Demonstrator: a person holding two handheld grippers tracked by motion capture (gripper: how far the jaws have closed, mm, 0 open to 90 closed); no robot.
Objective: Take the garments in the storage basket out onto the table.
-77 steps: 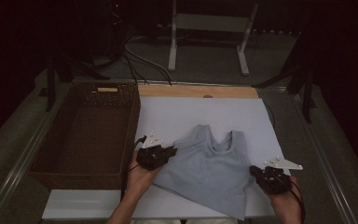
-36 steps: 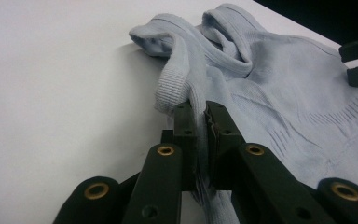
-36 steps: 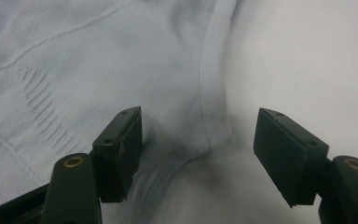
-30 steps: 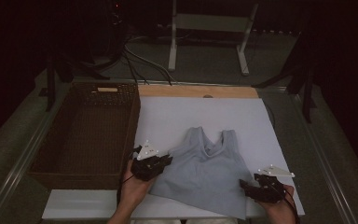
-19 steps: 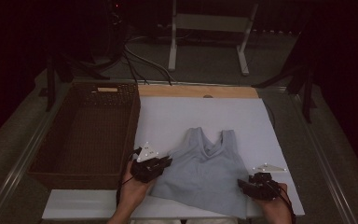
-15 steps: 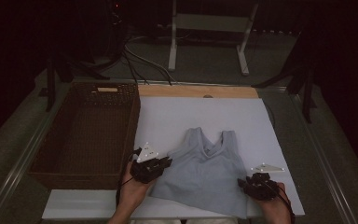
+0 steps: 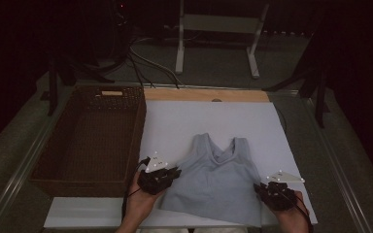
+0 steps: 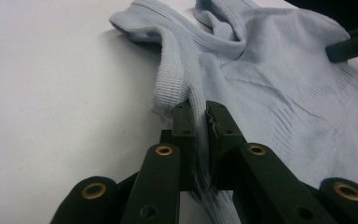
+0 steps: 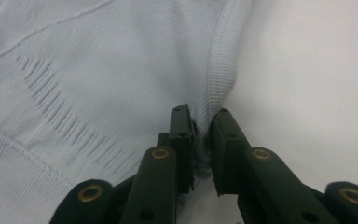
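1. On the white sheet (image 7: pixel 175 121) covering the bench lies a pale blue tank top (image 7: pixel 218 179), spread mostly flat, straps pointing away from the person, hem toward the near edge.
2. Left gripper (image 7: pixel 162 177) sits at the garment's left side edge, near the armhole. In the left gripper view its jaws are closed on a bunched fold of the ribbed edge (image 8: pixel 186 93); fabric shows pinched between the pads.
3. Right gripper (image 7: pixel 274 191) sits at the garment's lower right edge, close to the near right corner of the sheet. Its jaws have just been closing; in the right gripper view they pinch the ribbed side seam (image 9: pixel 221 70), cloth caught between them.
4. Both hands enter from the near edge of the bench; the left hand (image 7: pixel 141 206) holds its gripper low against the sheet.
5. Woven brown basket (image 7: pixel 92 136) stands to the left of the sheet, just beside its edge, apart from the tank top.
6. A strip of bare wood (image 7: pixel 204 94) shows at the far end of the sheet.
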